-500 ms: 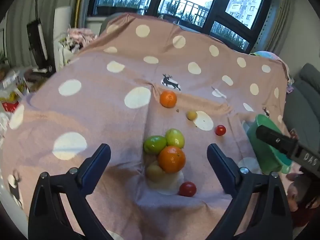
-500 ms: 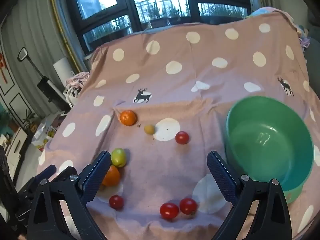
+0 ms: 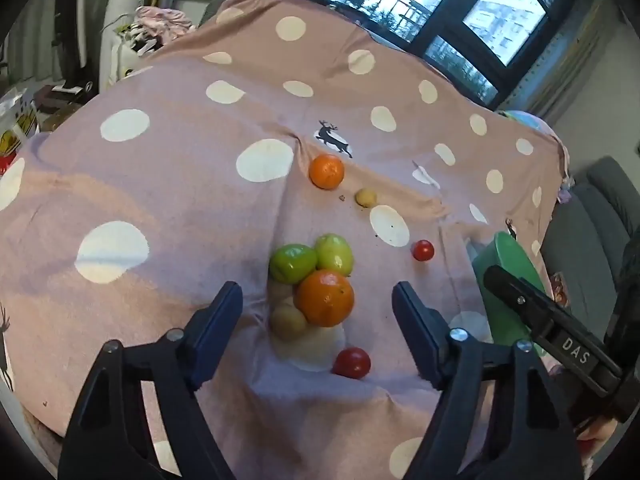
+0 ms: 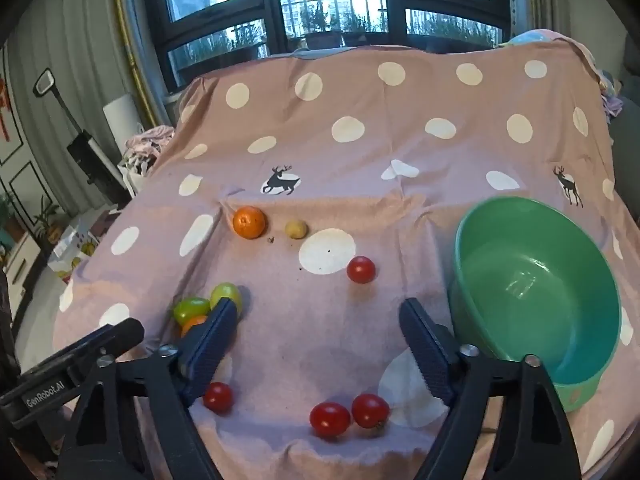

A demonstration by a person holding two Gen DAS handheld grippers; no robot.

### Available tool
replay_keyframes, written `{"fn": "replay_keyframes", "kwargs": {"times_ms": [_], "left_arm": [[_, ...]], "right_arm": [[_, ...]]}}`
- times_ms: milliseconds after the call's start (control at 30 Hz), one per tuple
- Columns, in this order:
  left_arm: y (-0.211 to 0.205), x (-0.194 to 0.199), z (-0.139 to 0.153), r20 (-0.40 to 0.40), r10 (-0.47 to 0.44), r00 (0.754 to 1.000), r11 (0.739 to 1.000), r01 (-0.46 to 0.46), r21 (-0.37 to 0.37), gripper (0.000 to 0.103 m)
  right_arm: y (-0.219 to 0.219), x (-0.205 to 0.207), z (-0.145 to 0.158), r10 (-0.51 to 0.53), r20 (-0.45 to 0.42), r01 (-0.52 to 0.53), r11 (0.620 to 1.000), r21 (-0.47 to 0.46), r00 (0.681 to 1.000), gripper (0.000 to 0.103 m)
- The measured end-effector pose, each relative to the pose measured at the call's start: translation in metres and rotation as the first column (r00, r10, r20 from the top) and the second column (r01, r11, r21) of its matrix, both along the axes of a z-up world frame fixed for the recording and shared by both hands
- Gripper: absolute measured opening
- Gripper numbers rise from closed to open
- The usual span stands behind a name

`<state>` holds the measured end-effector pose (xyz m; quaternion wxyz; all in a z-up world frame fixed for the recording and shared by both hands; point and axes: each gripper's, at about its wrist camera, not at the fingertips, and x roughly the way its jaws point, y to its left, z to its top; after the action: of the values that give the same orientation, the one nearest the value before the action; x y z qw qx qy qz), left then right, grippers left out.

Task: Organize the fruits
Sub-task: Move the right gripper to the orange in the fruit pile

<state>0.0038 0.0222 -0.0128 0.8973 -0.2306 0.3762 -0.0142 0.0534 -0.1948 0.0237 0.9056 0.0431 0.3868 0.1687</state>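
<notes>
Lettering shows on both tools: "DAS" in white on the black body of the right gripper [image 3: 576,354] seen from the left wrist view, and "GenRobot.AI" on the left gripper [image 4: 44,394] at the lower left edge of the right wrist view. Both sets of jaws stand wide apart and hold nothing. The left gripper hangs above a tight cluster on the polka-dot cloth [image 3: 160,184]: a large orange [image 3: 325,298] touching two green fruits [image 3: 293,263] and a pale yellowish fruit [image 3: 288,322]. A second orange [image 4: 249,222] and a small yellow fruit [image 4: 296,228] lie farther back. Red tomatoes [image 4: 329,419] are scattered near the front. The green bowl [image 4: 536,280] sits empty on the right, apart from the fruit.
</notes>
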Motion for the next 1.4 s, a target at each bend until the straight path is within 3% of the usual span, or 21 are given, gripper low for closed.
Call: {"fn": "replay_keyframes", "kwargs": {"times_ms": [200, 400, 533, 667, 967, 1100, 1233, 1400], "left_arm": [[-0.002, 0.001, 0.0, -0.012, 0.008, 1.0, 0.999, -0.007, 0.037, 0.055], [0.006, 0.002, -0.003, -0.04, 0.012, 0.999, 1.0, -0.012, -0.004, 0.044], [0.009, 0.003, -0.005, -0.043, -0.003, 0.999, 0.999, 0.002, -0.033, 0.044], [0.006, 0.006, -0.01, -0.069, -0.031, 0.997, 0.998, 0.027, -0.057, 0.044], [-0.015, 0.011, -0.017, -0.087, -0.092, 0.992, 0.996, 0.093, 0.002, 0.044], [-0.027, 0.021, -0.022, -0.094, -0.127, 0.987, 0.991, 0.131, 0.032, 0.034], [-0.033, 0.033, -0.028, -0.118, -0.134, 0.984, 0.988, 0.142, 0.055, 0.032], [-0.033, 0.04, -0.03, -0.118, -0.131, 0.984, 0.988, 0.139, 0.066, 0.032]], "right_arm": [[0.003, -0.002, -0.001, 0.011, 0.001, -0.011, 1.0, -0.009, 1.0, 0.075], [0.003, -0.002, -0.002, 0.017, -0.021, -0.017, 1.0, 0.011, 1.0, 0.07], [0.001, 0.002, -0.008, 0.05, -0.083, -0.045, 0.997, 0.067, 0.995, 0.063], [0.003, 0.004, -0.014, 0.081, -0.126, -0.068, 0.992, 0.107, 0.989, 0.063], [-0.003, 0.012, -0.025, 0.118, -0.199, -0.065, 0.966, 0.251, 0.973, 0.059], [0.011, 0.022, -0.035, 0.185, -0.26, -0.098, 0.944, 0.314, 0.948, 0.047], [0.029, 0.032, -0.042, 0.271, -0.31, -0.148, 0.918, 0.368, 0.911, 0.046], [0.061, 0.045, -0.048, 0.325, -0.339, -0.212, 0.92, 0.329, 0.883, 0.046]]}}
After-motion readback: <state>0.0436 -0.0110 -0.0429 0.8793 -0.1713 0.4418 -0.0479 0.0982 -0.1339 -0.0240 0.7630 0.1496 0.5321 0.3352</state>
